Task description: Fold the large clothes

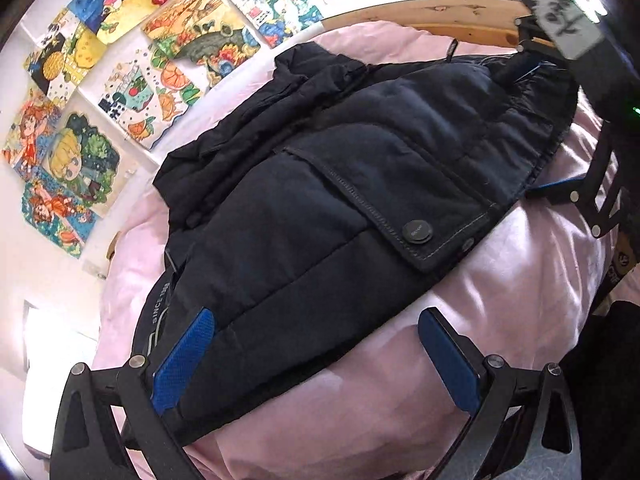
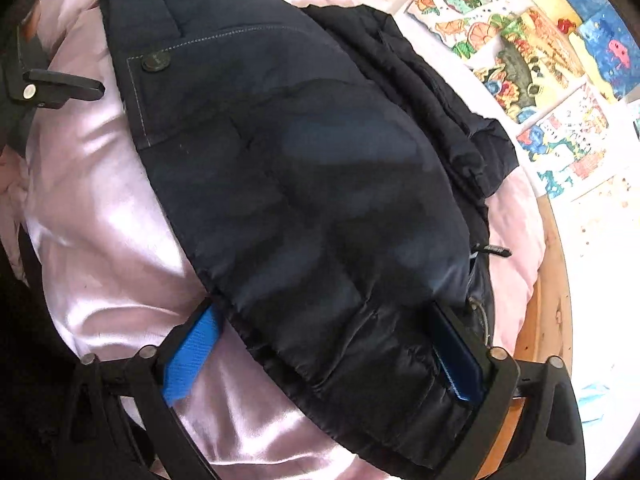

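the dark padded jacket (image 1: 340, 184) lies folded on a pink satin bedcover (image 1: 520, 272), its long edge running between the two grippers. a flap pocket with contrast stitching and a round snap button (image 1: 416, 233) faces up on the top layer. a bunched part of the jacket lies on the side toward the wall.

the left gripper (image 1: 316, 356) stands wide open at one end of the jacket. its left blue pad (image 1: 184, 360) rests against the dark fabric near a printed lining label; its right pad (image 1: 450, 360) stands clear over the bedcover. the pads do not squeeze the cloth.

the right gripper (image 2: 324, 348) stands wide open astride the other end of the jacket. the padded edge lies between the jaws. one blue pad (image 2: 192, 356) is over the bedcover just beside the hem; the other pad (image 2: 456, 356) lies against the fabric near a drawcord. no clamping is visible.

a wooden bed frame (image 1: 432, 16) borders the cover. coloured drawings (image 1: 132, 80) hang on the white wall behind it.
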A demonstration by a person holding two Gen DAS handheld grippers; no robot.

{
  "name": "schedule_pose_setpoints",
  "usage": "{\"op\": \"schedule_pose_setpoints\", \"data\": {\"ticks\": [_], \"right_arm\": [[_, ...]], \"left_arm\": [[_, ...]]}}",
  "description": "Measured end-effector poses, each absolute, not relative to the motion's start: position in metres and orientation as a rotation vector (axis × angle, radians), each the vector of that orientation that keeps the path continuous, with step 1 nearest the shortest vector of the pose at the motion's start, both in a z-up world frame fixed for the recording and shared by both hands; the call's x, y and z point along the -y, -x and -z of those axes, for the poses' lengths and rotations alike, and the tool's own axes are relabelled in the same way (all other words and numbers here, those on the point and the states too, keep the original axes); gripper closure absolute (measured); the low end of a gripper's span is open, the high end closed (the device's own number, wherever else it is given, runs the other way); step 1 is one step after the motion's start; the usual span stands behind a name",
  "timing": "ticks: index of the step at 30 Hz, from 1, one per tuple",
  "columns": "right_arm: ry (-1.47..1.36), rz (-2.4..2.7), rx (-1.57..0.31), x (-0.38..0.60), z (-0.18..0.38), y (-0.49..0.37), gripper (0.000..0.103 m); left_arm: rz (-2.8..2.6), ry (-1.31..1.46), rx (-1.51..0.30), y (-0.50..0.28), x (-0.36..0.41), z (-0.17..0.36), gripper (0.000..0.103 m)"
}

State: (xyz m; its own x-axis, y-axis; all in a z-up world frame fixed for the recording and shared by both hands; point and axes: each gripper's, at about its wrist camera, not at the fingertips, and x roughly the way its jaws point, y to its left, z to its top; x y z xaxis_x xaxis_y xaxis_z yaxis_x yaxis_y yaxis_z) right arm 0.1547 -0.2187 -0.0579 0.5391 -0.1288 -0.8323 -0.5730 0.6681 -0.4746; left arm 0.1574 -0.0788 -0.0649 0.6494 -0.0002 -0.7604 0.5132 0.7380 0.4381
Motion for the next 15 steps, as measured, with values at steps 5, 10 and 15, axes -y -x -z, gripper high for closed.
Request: {"op": "schedule_pose_setpoints", "data": {"ticks": [5,10,15], "right_arm": [[0.897,-0.308,-0.932,0.211,0.059,-0.153,0.039],[0.800,-0.306,-0.889,0.214,0.034,-0.159,0.078],[0.537,-0.283,-0.822,0.238,-0.012,-0.181,0.085]], "left_arm": [[0.276,-0.661,-0.862,-0.166,0.070,0.069,0.000],[0.274,-0.668,-0.859,-0.167,0.068,0.071,0.000],[0.272,-0.659,-0.845,-0.167,0.065,0.070,0.000]]}}
